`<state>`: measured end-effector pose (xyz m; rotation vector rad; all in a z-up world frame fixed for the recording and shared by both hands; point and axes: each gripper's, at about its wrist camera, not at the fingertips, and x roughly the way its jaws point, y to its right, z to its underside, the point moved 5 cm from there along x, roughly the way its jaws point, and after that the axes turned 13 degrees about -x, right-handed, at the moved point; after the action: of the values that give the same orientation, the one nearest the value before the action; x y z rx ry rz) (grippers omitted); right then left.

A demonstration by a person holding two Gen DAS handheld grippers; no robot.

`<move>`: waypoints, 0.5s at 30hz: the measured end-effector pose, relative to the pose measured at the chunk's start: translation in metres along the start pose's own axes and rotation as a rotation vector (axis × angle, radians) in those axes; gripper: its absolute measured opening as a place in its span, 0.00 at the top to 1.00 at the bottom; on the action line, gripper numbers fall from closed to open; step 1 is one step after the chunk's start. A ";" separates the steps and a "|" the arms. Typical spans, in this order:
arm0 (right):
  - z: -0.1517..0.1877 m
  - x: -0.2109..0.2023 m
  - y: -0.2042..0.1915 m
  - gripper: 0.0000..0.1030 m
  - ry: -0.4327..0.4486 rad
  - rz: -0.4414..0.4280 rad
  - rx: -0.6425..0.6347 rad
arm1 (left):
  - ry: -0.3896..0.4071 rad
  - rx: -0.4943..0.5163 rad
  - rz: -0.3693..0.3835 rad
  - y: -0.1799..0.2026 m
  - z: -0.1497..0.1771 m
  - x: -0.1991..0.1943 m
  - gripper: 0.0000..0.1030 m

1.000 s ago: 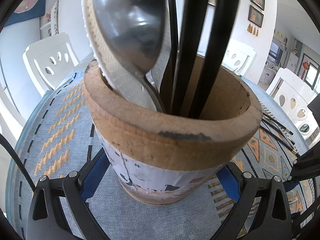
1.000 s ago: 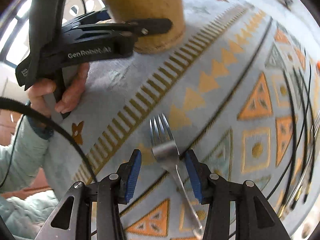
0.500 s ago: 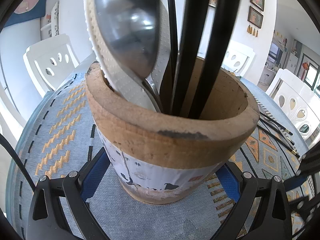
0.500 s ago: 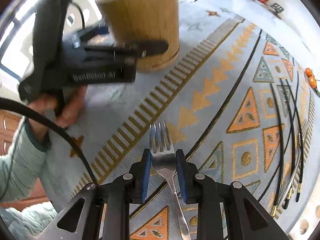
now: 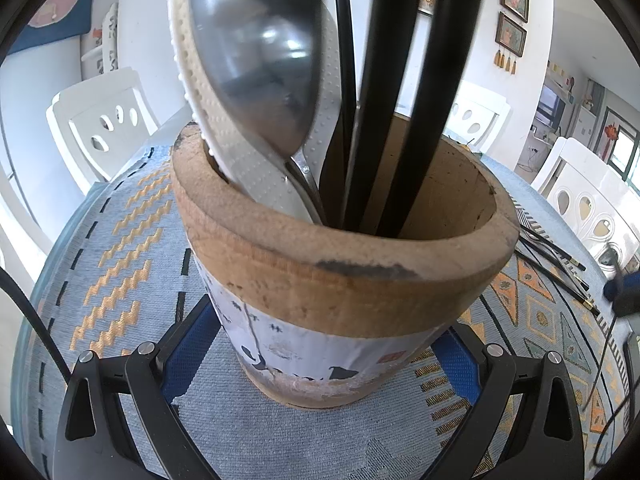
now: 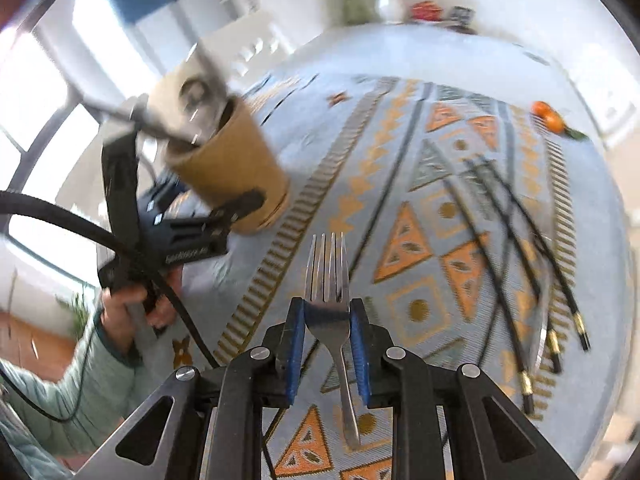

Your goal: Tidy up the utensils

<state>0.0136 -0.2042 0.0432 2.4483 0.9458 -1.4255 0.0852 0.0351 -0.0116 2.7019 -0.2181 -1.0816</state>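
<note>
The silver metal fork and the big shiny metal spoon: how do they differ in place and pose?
The silver metal fork is clamped between the right gripper's blue pads, off the table, tines forward. The big shiny metal spoon stands in the brown cylindrical utensil holder, bowl up, ungripped. The fork's head is flat with tines; the spoon's is round. Both are bare metal.

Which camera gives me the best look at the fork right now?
The right wrist view: the fork sits sharp and centred, pinched at its neck in the right claw, tines forward. The left wrist view shows none of it, only the utensil holder.
</note>
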 end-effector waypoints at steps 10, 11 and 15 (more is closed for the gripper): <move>-0.029 -0.021 0.032 0.97 0.155 0.047 0.087 | 0.000 0.000 0.000 0.000 0.000 0.000 0.02; -0.034 -0.023 0.036 0.97 0.178 0.052 0.095 | 0.000 0.000 0.000 0.000 0.000 0.000 0.02; -0.043 -0.014 0.046 0.97 0.200 0.069 0.107 | 0.000 0.000 0.001 0.000 0.000 0.000 0.02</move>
<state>0.0667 -0.2284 0.0696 2.7148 0.8311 -1.2579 0.0855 0.0352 -0.0115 2.7016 -0.2192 -1.0818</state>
